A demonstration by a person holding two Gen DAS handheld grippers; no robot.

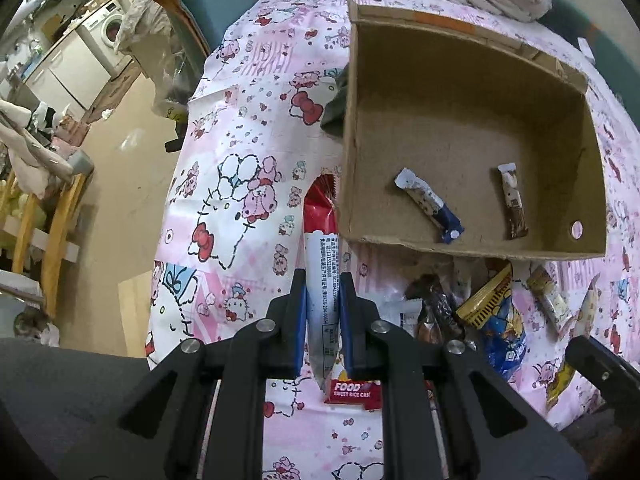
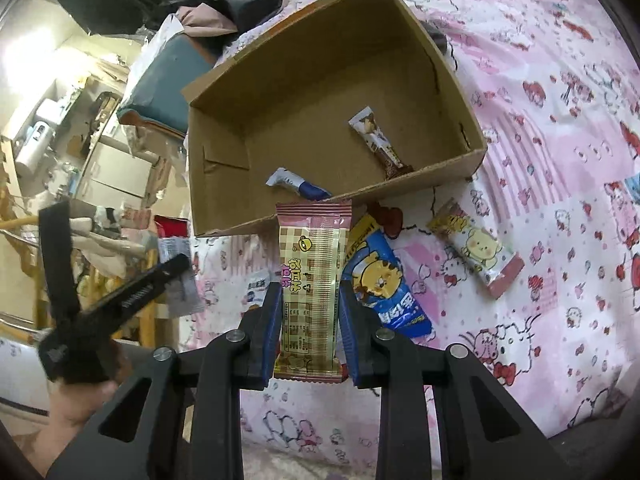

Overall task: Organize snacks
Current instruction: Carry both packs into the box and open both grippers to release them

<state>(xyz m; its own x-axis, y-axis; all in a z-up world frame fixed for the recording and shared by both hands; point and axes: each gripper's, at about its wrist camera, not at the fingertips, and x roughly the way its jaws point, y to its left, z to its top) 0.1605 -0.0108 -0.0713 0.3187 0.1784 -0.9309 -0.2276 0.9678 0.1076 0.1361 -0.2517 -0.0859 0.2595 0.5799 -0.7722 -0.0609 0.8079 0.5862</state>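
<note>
Two snack bars already lie in the cardboard box [image 1: 472,120]. The left gripper [image 1: 323,280] is clamped on a red-and-white rice cake packet [image 1: 320,240]; the right gripper [image 2: 309,292] pinches a checked yellow-and-pink snack bar [image 2: 310,280]. Several packets are left on the cloth, among them a blue cartoon-tiger packet [image 2: 384,280].

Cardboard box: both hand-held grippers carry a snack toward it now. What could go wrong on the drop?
1. The left hand-held gripper pinches the red packet edge-on; it may twist or slip.
2. That packet hangs beside the box wall and could catch the rim.
3. The right hand-held gripper holds the checkered packet over loose snacks in front of the box; released early, it lands among them.
</note>
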